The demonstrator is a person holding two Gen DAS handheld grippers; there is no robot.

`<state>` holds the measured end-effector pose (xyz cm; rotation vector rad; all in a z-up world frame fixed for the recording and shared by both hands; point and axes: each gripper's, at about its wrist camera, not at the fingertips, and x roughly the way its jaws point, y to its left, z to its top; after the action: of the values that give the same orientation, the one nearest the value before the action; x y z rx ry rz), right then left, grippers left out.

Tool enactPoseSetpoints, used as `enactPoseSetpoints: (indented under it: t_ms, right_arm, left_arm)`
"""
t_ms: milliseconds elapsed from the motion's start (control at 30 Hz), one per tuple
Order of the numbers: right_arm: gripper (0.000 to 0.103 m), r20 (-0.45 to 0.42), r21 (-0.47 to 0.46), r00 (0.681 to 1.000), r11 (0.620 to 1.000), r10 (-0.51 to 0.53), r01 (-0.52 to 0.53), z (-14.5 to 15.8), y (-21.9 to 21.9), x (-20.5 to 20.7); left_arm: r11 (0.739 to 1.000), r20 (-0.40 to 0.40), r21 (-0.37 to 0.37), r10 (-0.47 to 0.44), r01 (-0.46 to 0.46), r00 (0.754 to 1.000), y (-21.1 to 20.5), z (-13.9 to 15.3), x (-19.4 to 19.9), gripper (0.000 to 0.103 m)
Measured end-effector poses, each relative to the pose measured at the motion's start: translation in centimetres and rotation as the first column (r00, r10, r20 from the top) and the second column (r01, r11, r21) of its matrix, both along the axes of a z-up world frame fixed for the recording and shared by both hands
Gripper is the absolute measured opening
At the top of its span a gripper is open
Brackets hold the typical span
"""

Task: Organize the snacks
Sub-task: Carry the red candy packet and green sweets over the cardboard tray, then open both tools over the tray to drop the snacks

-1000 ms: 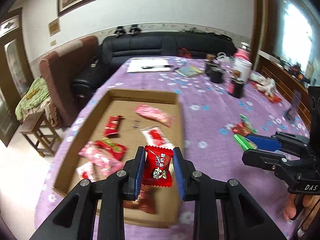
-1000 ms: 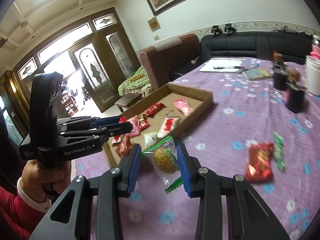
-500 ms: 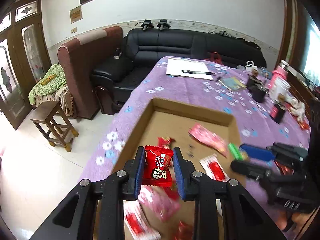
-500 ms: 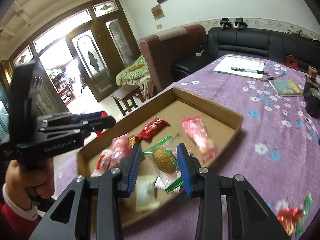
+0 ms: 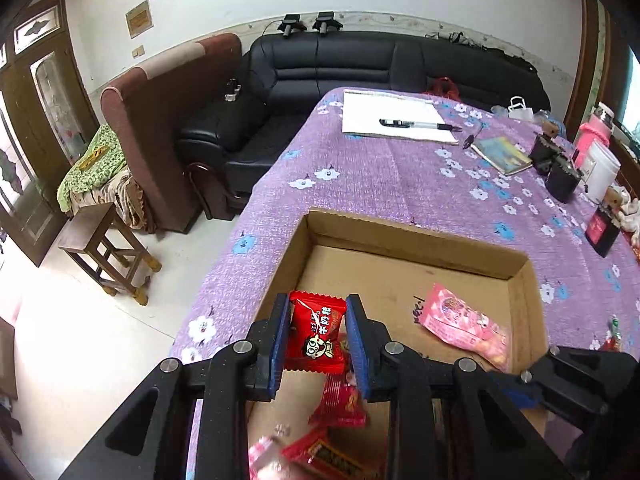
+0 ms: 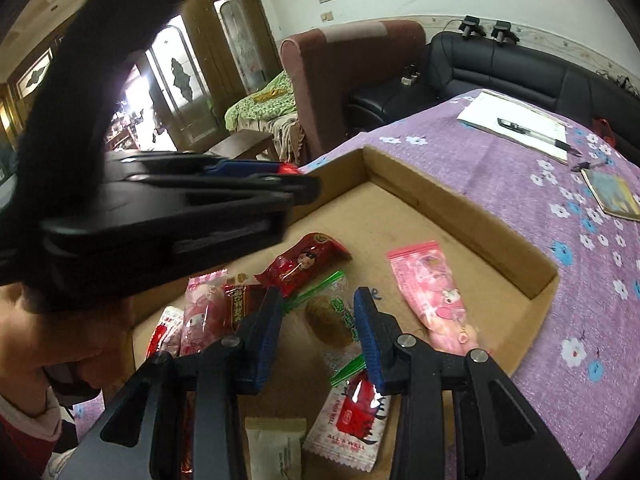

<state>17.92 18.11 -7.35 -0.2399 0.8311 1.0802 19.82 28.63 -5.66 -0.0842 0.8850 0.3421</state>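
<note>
Since the earlier frames both grippers had travelled over the cardboard box point(image 5: 416, 252). The left gripper point(image 5: 316, 334), clamped on an upright red candy packet point(image 5: 317, 332), hung above the box's near-left corner. The right gripper point(image 6: 320, 328) pinched a green-edged snack pouch point(image 6: 330, 320), long axis pointing forward, directly above the box floor among other packets.

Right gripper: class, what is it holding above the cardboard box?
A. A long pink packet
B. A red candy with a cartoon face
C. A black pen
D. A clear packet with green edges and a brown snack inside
D. The right gripper is shut on the clear green-edged packet with a brown lump inside, over the cardboard box.
</note>
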Motion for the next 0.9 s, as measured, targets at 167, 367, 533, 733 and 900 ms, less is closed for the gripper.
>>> enactPoseSetpoints:
  t_ms: [167,367,533,733,900]
  right_arm:
    - [0.036,-0.003,-0.002,1.0,1.0,0.006,-0.006,-0.2,0.2,-0.1]
    - [0.037,-0.014,-0.008,1.0,1.0,0.011,-0.011,-0.4,0.6,-0.1]
    - [0.038,-0.021,0.0,1.0,1.0,0.003,-0.003,-0.4,0.6,0.0]
    - [0.041,-0.014,0.003,1.0,1.0,-0.004,0.004,0.0,0.4,-0.3]
    - [0.042,-0.007,0.017,1.0,1.0,-0.024,0.024,0.5,-0.8,-0.7]
  left_arm:
    - [1.0,-0.023,-0.004,0.006,-0.006,1.0,0.3,-0.9,1.0,0.03]
    - [1.0,-0.047,0.001,0.015,-0.015,0.999,0.7,-1.6,1.9,0.03]
    - [1.0,-0.05,0.006,0.021,-0.021,0.999,0.8,-1.6,2.2,0.03]
    - [1.0,-0.048,0.003,0.023,-0.023,0.999,0.9,-1.5,2.3,0.031]
    - [1.0,-0.042,0.004,0.028,-0.028,0.999,0.7,-1.2,2.0,0.034]
